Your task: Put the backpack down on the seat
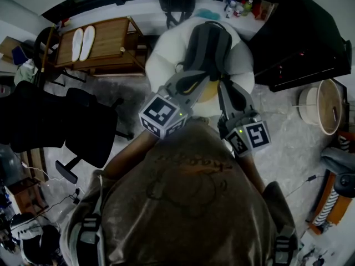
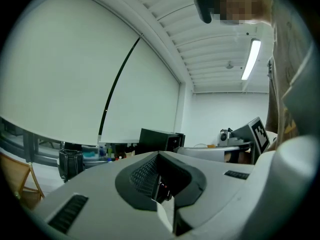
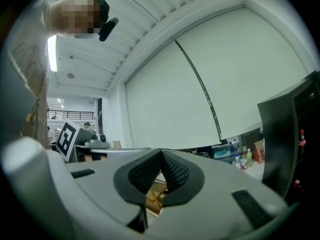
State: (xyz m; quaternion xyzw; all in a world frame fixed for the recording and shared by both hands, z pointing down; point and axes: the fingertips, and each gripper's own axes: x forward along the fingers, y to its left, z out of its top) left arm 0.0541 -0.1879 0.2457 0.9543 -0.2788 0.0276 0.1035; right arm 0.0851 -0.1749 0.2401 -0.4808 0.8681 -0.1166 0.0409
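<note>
**Head view.** The left gripper [image 1: 186,85] and the right gripper [image 1: 228,96] are held side by side in front of the person's chest, tips forward. The grey backpack [image 1: 208,46] lies on the white round seat [image 1: 161,57], directly ahead of both tips. Whether either tip touches it cannot be told. Only this view shows the backpack and the seat. A black office chair [image 1: 83,129] stands left of the left gripper, with a wooden table [image 1: 113,35] farther ahead on that side. A black cabinet [image 1: 310,37] and a round basket [image 1: 327,107] stand right of the right gripper. Bottles [image 1: 236,7] stand beyond the seat.

**Left gripper view.** The jaws are fully together, pad against pad, with nothing between them. A white roller blind [image 2: 75,69] fills the space ahead and a ceiling light [image 2: 250,59] hangs above right. The black cabinet stands straight ahead, and the right gripper's marker cube shows at the right. The gripper's own grey body fills the lower frame and blocks everything beneath the jaws.

**Right gripper view.** The jaws are likewise closed on nothing. A wooden frame [image 3: 152,196] shows through the gap beneath the tips. The bottles stand ahead to the right, the cabinet at the far right, and the left gripper's marker cube at the left.
</note>
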